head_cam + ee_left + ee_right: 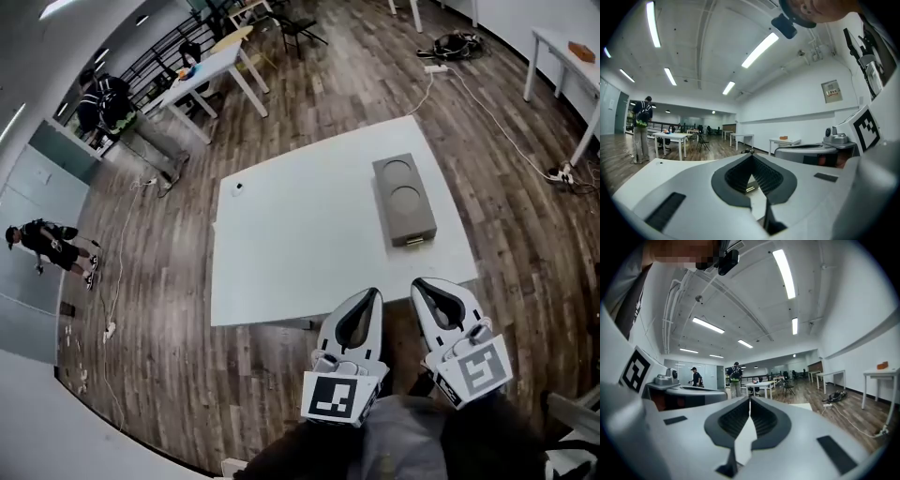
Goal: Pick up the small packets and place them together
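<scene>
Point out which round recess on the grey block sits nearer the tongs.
The recess at the near end of the grey block, lower in the head view; the other recess lies toward the table's far edge.

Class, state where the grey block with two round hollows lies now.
In the head view the grey block lies on the right side of the white table, beyond the right claw.

Nothing readable for you: only square markers [337, 397] on left claw [369, 296] and right claw [424, 285]; wall panel [831, 90] print too small.
</scene>
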Action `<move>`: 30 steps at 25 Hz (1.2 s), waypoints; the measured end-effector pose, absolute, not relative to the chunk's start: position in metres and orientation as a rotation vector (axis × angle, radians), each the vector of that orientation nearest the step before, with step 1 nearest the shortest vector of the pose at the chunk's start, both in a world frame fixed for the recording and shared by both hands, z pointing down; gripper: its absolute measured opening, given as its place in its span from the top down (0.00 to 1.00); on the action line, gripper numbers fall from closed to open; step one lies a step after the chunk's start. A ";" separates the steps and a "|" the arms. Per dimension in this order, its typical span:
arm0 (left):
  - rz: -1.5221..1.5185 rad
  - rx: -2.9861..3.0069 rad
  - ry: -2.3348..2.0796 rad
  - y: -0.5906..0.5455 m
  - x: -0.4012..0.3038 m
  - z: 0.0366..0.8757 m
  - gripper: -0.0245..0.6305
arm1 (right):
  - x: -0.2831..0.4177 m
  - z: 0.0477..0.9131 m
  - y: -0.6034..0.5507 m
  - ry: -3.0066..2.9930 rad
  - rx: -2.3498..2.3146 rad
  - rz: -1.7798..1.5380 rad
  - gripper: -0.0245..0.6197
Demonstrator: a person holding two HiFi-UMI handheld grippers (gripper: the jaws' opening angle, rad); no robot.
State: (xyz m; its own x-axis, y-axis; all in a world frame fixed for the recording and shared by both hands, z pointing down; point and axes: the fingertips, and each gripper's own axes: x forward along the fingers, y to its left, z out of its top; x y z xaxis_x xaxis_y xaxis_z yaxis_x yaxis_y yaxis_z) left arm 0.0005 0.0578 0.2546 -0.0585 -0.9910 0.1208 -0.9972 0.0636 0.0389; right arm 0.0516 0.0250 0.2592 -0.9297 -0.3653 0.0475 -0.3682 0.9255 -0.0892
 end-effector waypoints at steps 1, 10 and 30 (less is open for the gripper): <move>0.094 2.094 -2.175 0.051 0.001 0.260 0.96 | 0.051 0.264 0.019 -3.034 0.603 0.159 0.95; 0.099 2.233 -1.937 -0.007 0.010 0.280 0.96 | 0.069 0.284 -0.034 -2.897 0.864 0.209 0.95; 0.028 2.390 -1.741 -0.073 -0.044 0.276 0.96 | 0.014 0.274 -0.084 -2.833 1.085 0.123 0.95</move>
